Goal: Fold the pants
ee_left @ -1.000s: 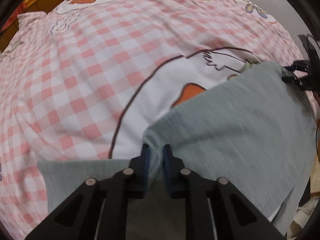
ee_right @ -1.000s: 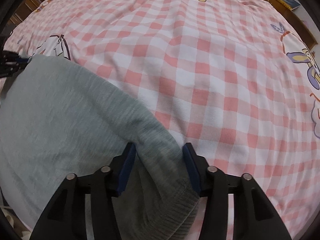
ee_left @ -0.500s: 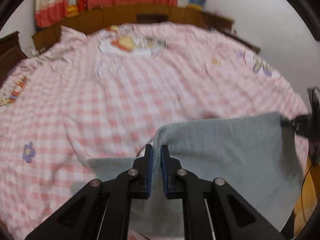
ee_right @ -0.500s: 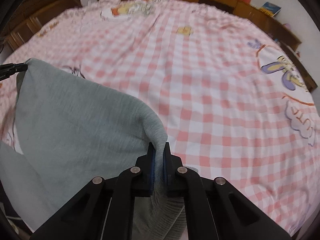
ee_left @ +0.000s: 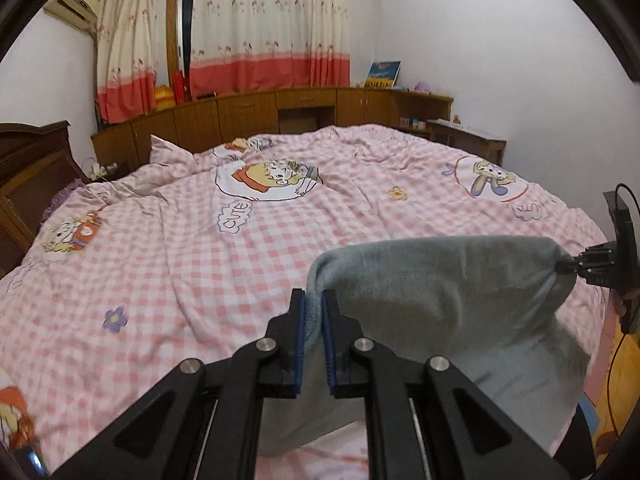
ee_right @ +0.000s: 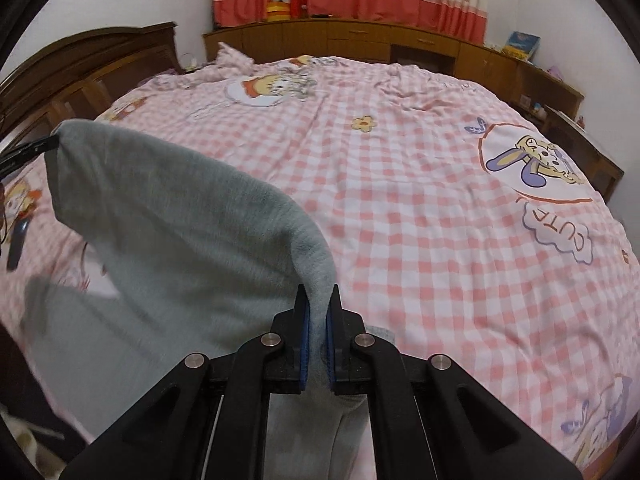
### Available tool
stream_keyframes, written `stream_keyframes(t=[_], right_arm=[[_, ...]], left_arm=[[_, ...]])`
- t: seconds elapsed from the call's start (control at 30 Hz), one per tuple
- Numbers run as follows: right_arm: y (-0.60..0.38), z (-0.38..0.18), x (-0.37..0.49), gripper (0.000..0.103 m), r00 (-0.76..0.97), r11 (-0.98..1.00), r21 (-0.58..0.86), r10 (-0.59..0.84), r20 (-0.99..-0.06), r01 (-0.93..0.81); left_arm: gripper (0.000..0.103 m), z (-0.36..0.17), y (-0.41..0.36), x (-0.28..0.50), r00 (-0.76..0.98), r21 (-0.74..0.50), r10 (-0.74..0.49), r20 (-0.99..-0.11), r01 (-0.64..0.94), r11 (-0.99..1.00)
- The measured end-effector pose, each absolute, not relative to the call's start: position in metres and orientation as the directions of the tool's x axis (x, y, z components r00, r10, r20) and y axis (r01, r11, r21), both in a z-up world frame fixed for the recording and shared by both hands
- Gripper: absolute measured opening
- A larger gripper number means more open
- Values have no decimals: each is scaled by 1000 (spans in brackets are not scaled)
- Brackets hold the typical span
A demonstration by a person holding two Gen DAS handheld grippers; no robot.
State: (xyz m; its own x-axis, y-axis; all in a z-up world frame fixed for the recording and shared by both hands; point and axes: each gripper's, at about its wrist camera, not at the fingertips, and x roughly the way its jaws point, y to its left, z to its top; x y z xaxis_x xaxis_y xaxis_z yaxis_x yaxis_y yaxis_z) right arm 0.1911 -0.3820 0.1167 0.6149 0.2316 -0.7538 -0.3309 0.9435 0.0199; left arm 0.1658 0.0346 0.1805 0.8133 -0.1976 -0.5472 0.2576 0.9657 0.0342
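The left hand-held gripper (ee_left: 314,312) is squeezed tight on a fold of the gray pants (ee_left: 448,292). The cloth sticks up between its blue pads (ee_left: 301,344) and then runs off to the right of it. At the far end of that stretch the right hand-held gripper (ee_left: 570,267) pinches the other corner, so the top edge of the pants hangs in the air between the two. The rest of the cloth droops down below them, toward the near edge of the bed (ee_left: 168,264).

From the right wrist view, the right hand-held gripper (ee_right: 318,312) is also clenched on the pants (ee_right: 168,240), with a thin ridge of gray cloth caught between its pads (ee_right: 305,336). The cloth spreads out to the left of it, up to the tip of the left hand-held gripper (ee_right: 48,143).

A second ago both were low, right over the pink checked bed cover (ee_right: 400,208), and only the cover could be seen. The right one was wide open around the cloth then; half a second ago it had closed. Now both have been lifted up, and the room shows ahead of them: the curtains (ee_left: 264,28), the wooden cabinets (ee_left: 248,114) and the dark headboard (ee_right: 92,64). The pants have come up off the bed with them.
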Motion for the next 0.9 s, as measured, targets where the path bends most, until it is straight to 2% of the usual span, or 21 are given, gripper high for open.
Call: stream_keyframes(t=[0.23, 0.47, 0.7, 0.9], right_arm=[[-368, 93, 126, 7, 570, 911, -30, 232, -789, -412], [-361, 58, 89, 7, 521, 905, -23, 223, -824, -424], [-354, 36, 59, 7, 504, 901, -82, 161, -849, -426], [-354, 28, 37, 21, 487, 916, -115, 95, -868, -385]], left_arm=[[8, 149, 45, 74, 810, 6, -192, -554, 235, 972], [8, 100, 58, 12, 768, -83, -212, -605, 204, 976], [8, 49, 56, -26, 705, -127, -210, -677, 169, 977], [9, 20, 55, -42, 673, -167, -207, -710, 124, 978]])
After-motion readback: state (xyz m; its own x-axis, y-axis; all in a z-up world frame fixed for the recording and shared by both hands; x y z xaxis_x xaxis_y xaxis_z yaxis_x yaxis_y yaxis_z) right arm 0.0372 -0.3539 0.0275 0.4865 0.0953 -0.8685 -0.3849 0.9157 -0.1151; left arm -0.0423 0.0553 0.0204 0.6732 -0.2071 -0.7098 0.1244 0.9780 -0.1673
